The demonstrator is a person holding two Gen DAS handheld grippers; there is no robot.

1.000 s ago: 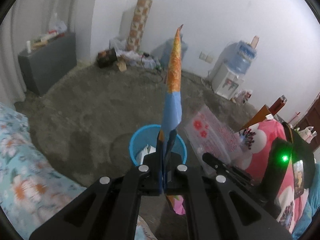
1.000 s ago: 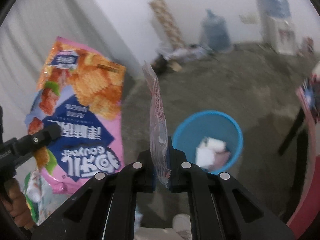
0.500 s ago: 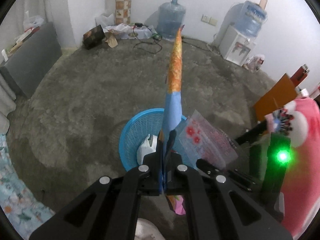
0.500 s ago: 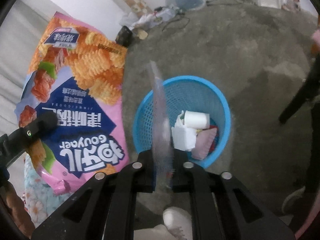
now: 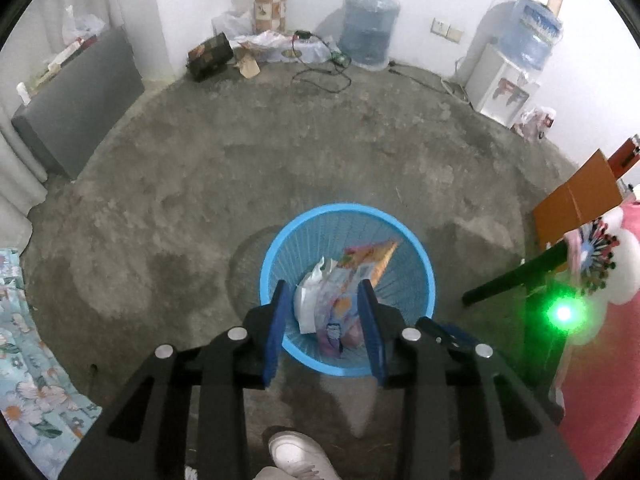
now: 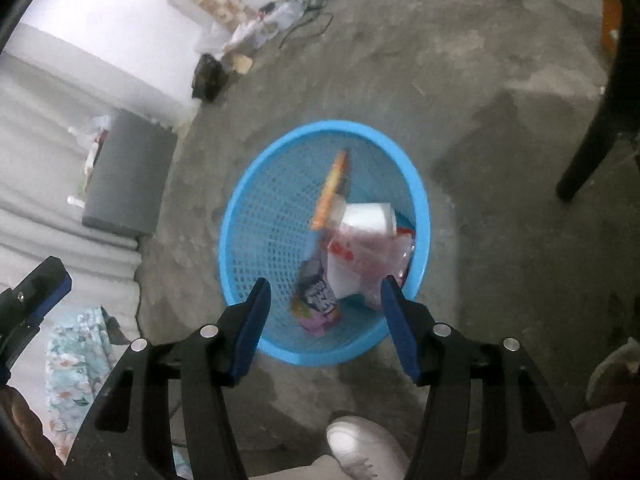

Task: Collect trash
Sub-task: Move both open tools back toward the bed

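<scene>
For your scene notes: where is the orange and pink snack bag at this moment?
In both wrist views the snack bag lies inside the blue basket on the concrete floor, beside a clear wrapper, beyond the opening gripper fingers.

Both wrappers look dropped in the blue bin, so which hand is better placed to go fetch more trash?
Neither, judging by this: the left hand-held gripper and right hand-held gripper both hang over the blue basket, jaws opening with nothing between them.
</scene>
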